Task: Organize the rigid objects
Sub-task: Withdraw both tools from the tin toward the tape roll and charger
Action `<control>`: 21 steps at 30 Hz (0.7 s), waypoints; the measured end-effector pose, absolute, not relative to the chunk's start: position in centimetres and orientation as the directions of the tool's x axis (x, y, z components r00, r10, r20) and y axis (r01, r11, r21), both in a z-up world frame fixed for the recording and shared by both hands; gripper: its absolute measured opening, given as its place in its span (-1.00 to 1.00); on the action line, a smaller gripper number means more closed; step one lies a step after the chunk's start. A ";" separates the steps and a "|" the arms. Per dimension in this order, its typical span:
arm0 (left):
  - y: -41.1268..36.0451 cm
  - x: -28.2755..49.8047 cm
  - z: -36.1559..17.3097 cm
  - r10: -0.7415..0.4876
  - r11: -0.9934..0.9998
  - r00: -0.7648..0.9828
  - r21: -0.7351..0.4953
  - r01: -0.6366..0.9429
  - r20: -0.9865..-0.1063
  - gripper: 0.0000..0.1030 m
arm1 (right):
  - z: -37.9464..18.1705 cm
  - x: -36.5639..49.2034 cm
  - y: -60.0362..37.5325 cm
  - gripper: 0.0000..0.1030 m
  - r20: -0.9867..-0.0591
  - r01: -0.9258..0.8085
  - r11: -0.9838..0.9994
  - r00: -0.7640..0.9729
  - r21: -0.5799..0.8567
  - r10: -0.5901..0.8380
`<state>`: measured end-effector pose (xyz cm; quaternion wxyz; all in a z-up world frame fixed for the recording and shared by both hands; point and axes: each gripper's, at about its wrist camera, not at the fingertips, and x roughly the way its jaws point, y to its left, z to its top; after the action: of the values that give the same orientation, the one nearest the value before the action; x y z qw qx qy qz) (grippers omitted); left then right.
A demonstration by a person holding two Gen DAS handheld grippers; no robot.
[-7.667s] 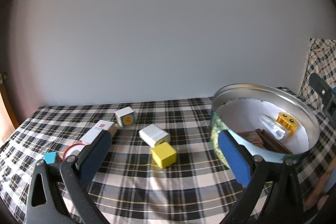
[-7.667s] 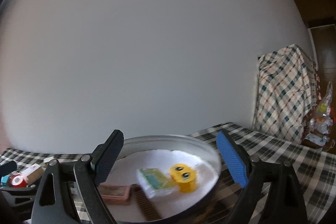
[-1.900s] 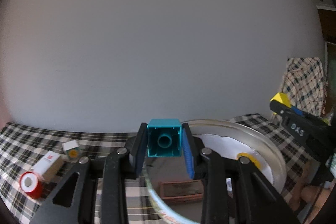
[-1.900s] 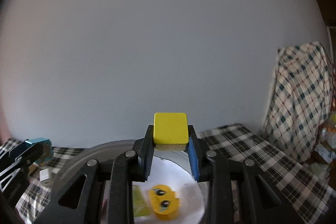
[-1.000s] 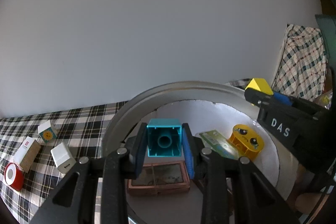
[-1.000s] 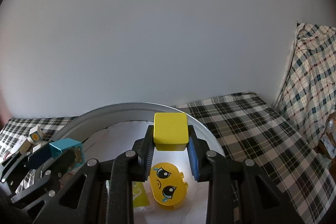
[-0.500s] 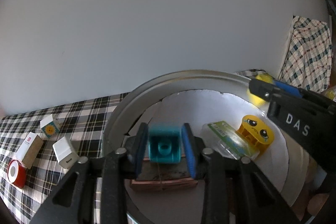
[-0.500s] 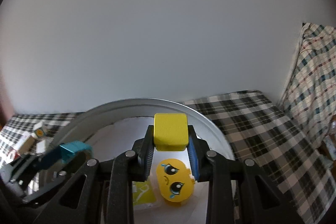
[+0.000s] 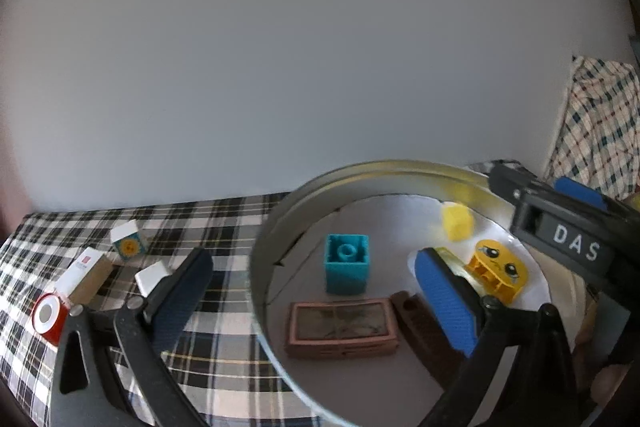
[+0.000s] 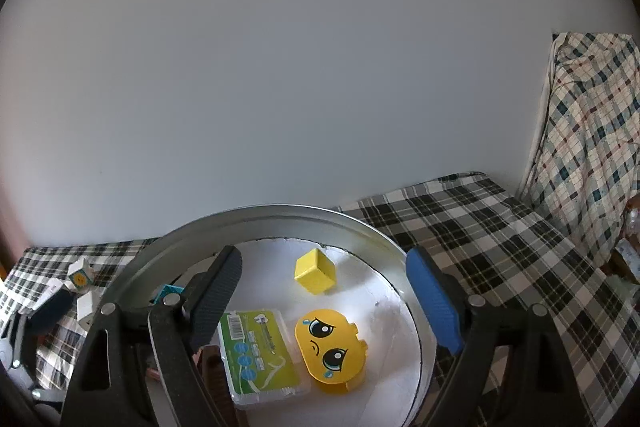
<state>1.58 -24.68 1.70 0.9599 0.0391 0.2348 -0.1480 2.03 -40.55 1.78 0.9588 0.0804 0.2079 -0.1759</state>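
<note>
Shiny metal tin [image 10: 360, 227], woven checked cloth [image 10: 480, 227], plastic blocks [image 9: 346, 263]

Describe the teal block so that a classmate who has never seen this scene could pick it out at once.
Find the round metal tin on the checked tablecloth. Inside, on its white floor, the teal block stands beyond the flat brown case. It is the only teal piece there, with a single round stud on top, unlike the plain yellow cube and the yellow face block.

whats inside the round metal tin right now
Inside the round tin: teal block, yellow cube, yellow face brick, green-labelled clear case, brown framed box, dark brown piece. The jaws cover part of the floor.
</note>
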 end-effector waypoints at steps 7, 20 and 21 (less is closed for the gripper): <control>-22.7 1.2 2.3 -0.234 0.968 0.879 -0.017 0.250 -0.414 0.99 | 1.9 1.7 -39.5 0.67 -0.413 0.373 0.927 0.851 0.041 -0.324; -20.2 -0.4 2.6 -0.109 0.989 0.945 0.060 0.133 -0.308 0.99 | 1.9 0.8 -38.7 0.67 -0.364 0.390 0.919 0.866 0.061 -0.343; -20.0 -0.5 2.6 -0.105 0.989 0.946 0.063 0.131 -0.306 0.99 | 1.9 0.6 -38.7 0.67 -0.351 0.395 0.916 0.869 0.067 -0.349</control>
<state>-0.48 -20.03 2.58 0.9856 0.0414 0.1526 -0.0598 0.60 -38.66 1.93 0.9642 0.0686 0.1681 -0.1930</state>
